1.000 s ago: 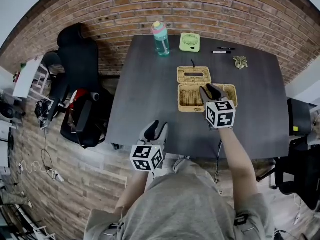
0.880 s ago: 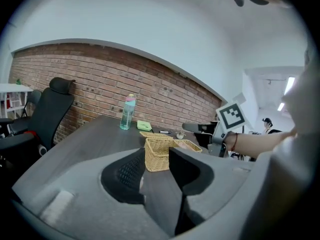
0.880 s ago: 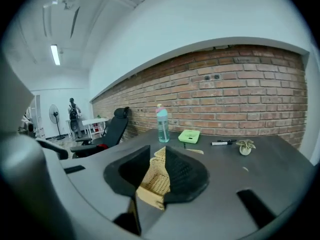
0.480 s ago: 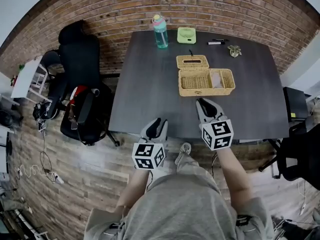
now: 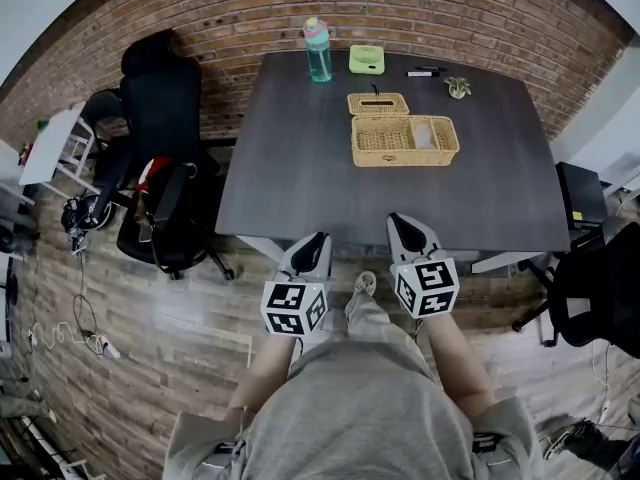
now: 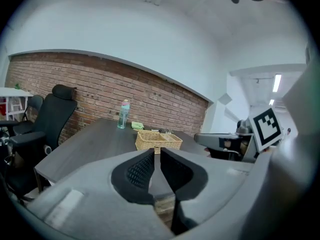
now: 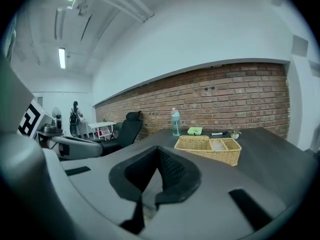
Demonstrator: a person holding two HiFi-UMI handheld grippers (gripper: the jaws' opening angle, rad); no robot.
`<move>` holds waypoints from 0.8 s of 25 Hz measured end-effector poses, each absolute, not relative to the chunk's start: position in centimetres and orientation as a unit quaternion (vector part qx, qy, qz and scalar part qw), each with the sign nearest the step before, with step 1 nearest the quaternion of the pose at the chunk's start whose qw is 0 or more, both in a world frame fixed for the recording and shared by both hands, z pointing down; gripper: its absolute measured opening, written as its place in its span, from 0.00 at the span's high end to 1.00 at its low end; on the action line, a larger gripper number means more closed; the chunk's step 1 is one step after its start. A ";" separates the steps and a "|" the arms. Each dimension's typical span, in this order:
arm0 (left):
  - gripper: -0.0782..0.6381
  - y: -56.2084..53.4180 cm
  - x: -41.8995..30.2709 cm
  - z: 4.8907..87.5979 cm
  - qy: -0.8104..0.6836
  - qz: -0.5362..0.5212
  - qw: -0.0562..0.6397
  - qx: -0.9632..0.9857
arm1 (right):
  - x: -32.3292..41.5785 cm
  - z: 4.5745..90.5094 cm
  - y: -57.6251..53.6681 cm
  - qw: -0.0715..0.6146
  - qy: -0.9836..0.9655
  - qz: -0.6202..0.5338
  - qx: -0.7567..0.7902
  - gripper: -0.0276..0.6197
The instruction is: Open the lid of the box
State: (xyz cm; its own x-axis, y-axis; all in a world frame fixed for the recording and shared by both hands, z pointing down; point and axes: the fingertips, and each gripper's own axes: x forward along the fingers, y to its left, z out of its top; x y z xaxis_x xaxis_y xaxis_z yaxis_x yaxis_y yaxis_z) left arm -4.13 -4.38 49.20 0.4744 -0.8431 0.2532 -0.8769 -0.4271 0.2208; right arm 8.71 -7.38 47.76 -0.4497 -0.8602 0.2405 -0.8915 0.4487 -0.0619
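Observation:
The wicker box (image 5: 404,140) stands on the dark table (image 5: 300,168) with its lid (image 5: 378,103) folded back flat behind it, so the compartments show. It also appears far ahead in the left gripper view (image 6: 159,140) and the right gripper view (image 7: 210,149). Both grippers are held in front of the table's near edge, well away from the box. The left gripper (image 5: 316,241) (image 6: 157,155) has just been closing; a narrow slit remains and nothing is between its jaws. The right gripper (image 5: 402,224) (image 7: 159,153) has closed to shut, holding nothing.
At the table's far edge stand a teal bottle (image 5: 318,50), a small green fan (image 5: 367,59), a pen (image 5: 420,72) and a small ornament (image 5: 458,87). Black office chairs (image 5: 160,98) sit left of the table, another chair (image 5: 600,288) at the right. A brick wall lies behind.
Both grippers have drawn back from the table toward the person, the right one from over the box to past the near edge. Both pairs of jaws have narrowed.

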 end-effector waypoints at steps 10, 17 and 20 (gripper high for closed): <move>0.85 2.0 -3.7 48.6 -0.505 0.051 0.152 0.848 | 8.6 48.2 0.7 0.089 -0.847 0.089 0.516 0.95; 0.86 5.2 -4.0 48.1 -0.506 0.049 0.141 0.850 | 7.8 48.1 4.4 0.085 -0.853 0.079 0.509 0.95; 0.86 6.1 -4.1 48.1 -0.505 0.050 0.139 0.850 | 7.7 48.1 5.3 0.081 -0.854 0.079 0.508 0.95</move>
State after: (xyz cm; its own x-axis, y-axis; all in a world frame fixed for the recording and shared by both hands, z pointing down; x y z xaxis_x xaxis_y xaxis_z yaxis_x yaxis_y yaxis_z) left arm -4.06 6.11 48.13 0.4847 -0.8453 0.2249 -0.8729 -0.4510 0.1862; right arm 7.71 5.31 48.14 -0.4702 -0.8550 0.2188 -0.8806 0.4710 -0.0520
